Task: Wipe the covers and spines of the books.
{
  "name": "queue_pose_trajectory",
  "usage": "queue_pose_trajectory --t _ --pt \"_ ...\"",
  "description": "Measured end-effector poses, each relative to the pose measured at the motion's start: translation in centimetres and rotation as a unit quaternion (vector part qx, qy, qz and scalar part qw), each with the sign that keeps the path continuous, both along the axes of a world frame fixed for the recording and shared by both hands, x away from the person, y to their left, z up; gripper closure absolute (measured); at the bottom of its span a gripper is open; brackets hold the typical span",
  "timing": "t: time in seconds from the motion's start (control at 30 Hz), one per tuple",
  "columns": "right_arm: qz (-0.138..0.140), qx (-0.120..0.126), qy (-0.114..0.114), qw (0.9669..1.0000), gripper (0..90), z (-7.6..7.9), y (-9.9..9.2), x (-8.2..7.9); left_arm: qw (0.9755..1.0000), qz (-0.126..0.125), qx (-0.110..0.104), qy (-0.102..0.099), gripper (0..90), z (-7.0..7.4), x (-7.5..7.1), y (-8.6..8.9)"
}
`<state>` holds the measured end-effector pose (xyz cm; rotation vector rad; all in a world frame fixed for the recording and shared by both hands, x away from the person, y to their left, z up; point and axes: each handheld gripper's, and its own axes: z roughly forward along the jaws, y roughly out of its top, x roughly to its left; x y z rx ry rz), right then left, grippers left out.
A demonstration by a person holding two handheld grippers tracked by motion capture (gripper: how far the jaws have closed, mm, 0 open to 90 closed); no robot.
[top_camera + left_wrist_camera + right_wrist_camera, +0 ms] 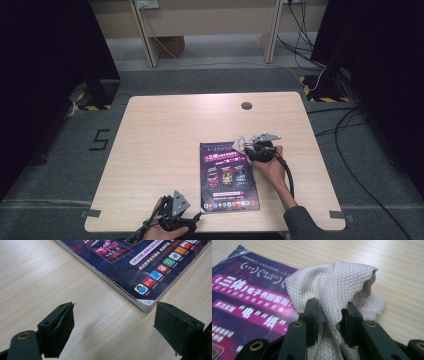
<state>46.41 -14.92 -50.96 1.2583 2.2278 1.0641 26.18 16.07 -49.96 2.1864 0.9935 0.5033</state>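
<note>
1. Two grippers work over a wooden table (150, 150).
2. Right gripper (329, 315) pinches a white waffle cloth (337, 280) at the magazine's (227, 175) top right corner.
3. Left gripper (113, 322) stands spread, empty, near its bottom left corner.

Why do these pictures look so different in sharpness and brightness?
High view: soft and dim, dark at both sides, magazine small. Left gripper view: evenly lit, table grain crisp, open left claw casting soft shadows. Right gripper view: cloth weave sharp, far table blurred.
</note>
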Motion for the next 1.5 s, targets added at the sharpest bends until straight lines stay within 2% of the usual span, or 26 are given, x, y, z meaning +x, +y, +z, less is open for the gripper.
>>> queue_pose_trajectory --t 0.07,0.2,0.27,0.47,0.5,0.63,0.67,0.77,1.1,1.27,1.5 --pt "-0.003 0.001 0.002 1.0000 69.6 0.0 0.1 0.2 1.0000 0.000 0.000 0.001 15.9 0.0 0.0 0.0" --pt "-0.002 -0.018 -0.002 0.9998 69.8 0.2 0.8 1.0 1.0000 -0.003 0.002 0.000 15.9 0.0 0.0 0.0" --pt "-0.005 -0.018 0.003 0.9998 69.8 0.3 1.2 1.2 1.0000 -0.003 0.002 0.001 15.9 0.0 0.0 0.0" --pt "0.008 -0.039 -0.003 0.9992 70.4 0.5 2.3 1.5 1.0000 -0.005 0.004 0.002 15.9 0.0 0.0 0.0" --pt "0.017 -0.051 -0.004 0.9985 70.6 0.6 2.8 1.5 1.0000 -0.005 0.004 0.002 15.9 0.0 0.0 0.0" --pt "0.033 -0.056 -0.001 0.9979 71.2 0.7 4.1 1.4 0.9999 -0.008 0.006 0.003 15.9 -0.1 0.0 -0.2" --pt "0.033 -0.056 -0.001 0.9979 71.2 0.7 4.1 1.4 0.9999 -0.008 0.006 0.003 15.9 -0.1 0.0 -0.2" --pt "0.048 -0.052 0.000 0.9975 71.4 0.6 6.1 1.1 0.9999 -0.010 0.008 0.005 16.0 -0.1 0.0 -0.2" --pt "0.092 -0.049 0.002 0.9946 71.2 0.5 10.1 0.4 0.9999 -0.011 0.010 0.006 16.0 -0.1 -0.1 -0.2" --pt "0.105 -0.043 0.004 0.9936 71.0 0.5 11.4 0.4 0.9999 -0.012 0.011 0.005 16.1 -0.2 -0.1 -0.3" --pt "0.133 -0.037 0.001 0.9905 70.8 0.3 12.9 -0.2 0.9998 -0.013 0.013 0.004 16.1 -0.1 -0.1 -0.3"
